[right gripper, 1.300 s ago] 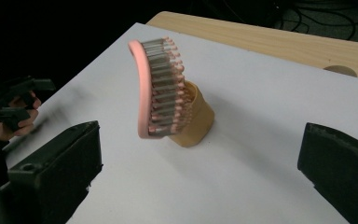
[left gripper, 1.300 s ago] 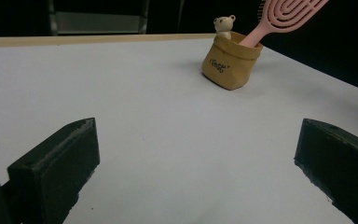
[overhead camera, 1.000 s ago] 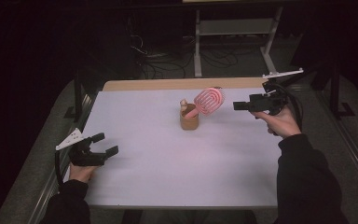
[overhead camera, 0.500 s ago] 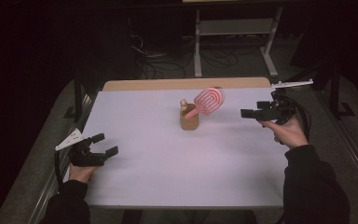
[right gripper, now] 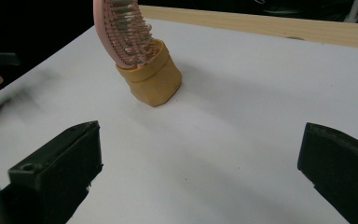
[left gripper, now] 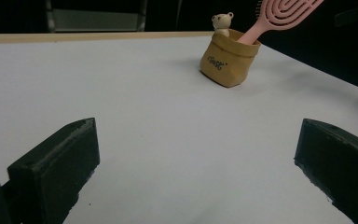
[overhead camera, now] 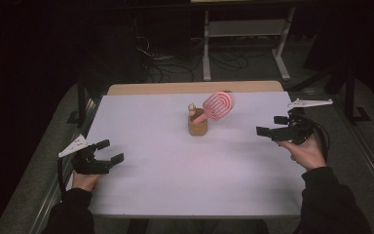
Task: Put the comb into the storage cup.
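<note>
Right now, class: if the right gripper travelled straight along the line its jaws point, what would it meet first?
Probably the tan pouch holding the pink hairbrush. The right gripper points across bare white table toward it, though slightly off-centre.

Pink hairbrush standing in a tan pouch on the white table

The pouch is a small tan soft-sided holder with a rolled rim and dark lettering on its side; it stands upright, slightly tilted, on the white table, toward the far middle of it and near the wooden strip along the far edge. A pale little bear figure peeks over the pouch's rim on the far side. The pink hairbrush rests handle-down inside the pouch, leaning out over its right rim, its oval, slotted head with rows of bristles raised above and to the right of the pouch.
</note>
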The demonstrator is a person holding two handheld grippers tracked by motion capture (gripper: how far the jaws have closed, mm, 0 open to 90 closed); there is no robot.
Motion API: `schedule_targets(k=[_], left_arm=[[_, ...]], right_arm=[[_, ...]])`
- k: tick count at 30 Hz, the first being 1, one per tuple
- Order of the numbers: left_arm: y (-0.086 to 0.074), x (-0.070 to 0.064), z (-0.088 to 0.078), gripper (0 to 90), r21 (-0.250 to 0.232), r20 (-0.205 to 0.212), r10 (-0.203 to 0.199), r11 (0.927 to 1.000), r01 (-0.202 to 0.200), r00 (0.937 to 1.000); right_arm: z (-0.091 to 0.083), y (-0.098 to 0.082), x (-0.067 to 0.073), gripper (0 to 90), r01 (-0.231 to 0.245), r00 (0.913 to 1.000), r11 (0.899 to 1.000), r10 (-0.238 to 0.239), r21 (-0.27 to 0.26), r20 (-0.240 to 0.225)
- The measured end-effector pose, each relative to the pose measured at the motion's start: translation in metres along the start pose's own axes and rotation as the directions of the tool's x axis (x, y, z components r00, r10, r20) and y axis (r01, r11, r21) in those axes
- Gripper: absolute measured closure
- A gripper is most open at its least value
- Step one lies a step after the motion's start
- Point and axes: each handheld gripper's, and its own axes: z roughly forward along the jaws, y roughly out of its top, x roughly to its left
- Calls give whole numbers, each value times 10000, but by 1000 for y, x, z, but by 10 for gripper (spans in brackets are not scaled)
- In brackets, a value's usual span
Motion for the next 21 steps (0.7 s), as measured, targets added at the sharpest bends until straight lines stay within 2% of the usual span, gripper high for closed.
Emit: schedule_targets(k=[10,13,18,21], left_arm=[[-1,1,0,0,186,-103,85,9998,-83,9999],[-1,1,0,0,209,-162,147,9997,-143,9998],[-2,2,0,0,264,-196,29,9996,-24,9998],[-2,2,0,0,288,-197,43,9996,-38,9998]], right_arm=[[-7,-28,1,0,91,9999,9998,-90,-175,97],[-9,-36,2,0,170,9996,9996,-164,-241,226],[-11,-50,4,0,297,9990,9991,-287,-315,333],[-11,-59,4,0,516,9971,9980,-495,-356,575]])
